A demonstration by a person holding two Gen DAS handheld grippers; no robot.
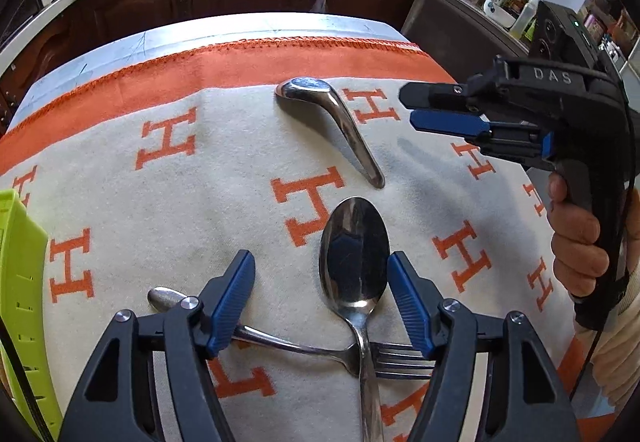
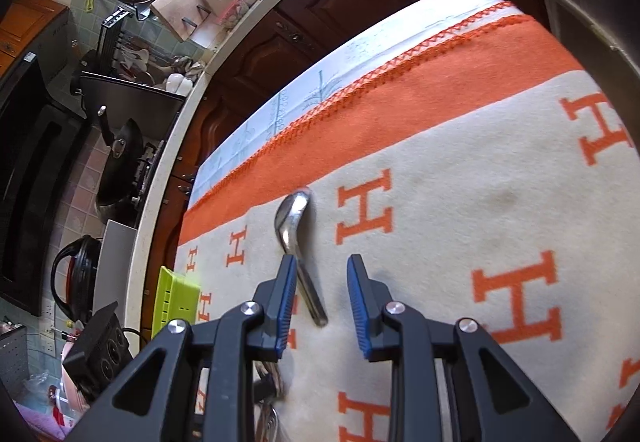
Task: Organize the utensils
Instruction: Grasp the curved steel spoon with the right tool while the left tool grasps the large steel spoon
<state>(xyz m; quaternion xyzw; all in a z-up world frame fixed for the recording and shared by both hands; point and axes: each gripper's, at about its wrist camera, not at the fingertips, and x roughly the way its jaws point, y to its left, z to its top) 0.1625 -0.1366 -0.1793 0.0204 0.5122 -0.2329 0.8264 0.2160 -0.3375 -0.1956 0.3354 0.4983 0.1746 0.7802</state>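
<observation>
Left gripper (image 1: 320, 298) jaws apart around polished oval spoon (image 1: 354, 254) bowl; right gripper (image 2: 322, 290) jaws apart beside bent steel ladle (image 2: 298, 242) on woolly blanket (image 1: 160, 202).

Polished metal spoon (image 1: 354, 250); matt woolly cloth (image 1: 160, 202); ribbed blue rubbery pads (image 1: 234, 298); glossy green plastic tray (image 1: 20, 282).

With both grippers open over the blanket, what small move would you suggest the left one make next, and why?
Probably lower the left gripper and close on the large spoon: its bowl already lies between the open fingers, on top of the fork.
</observation>
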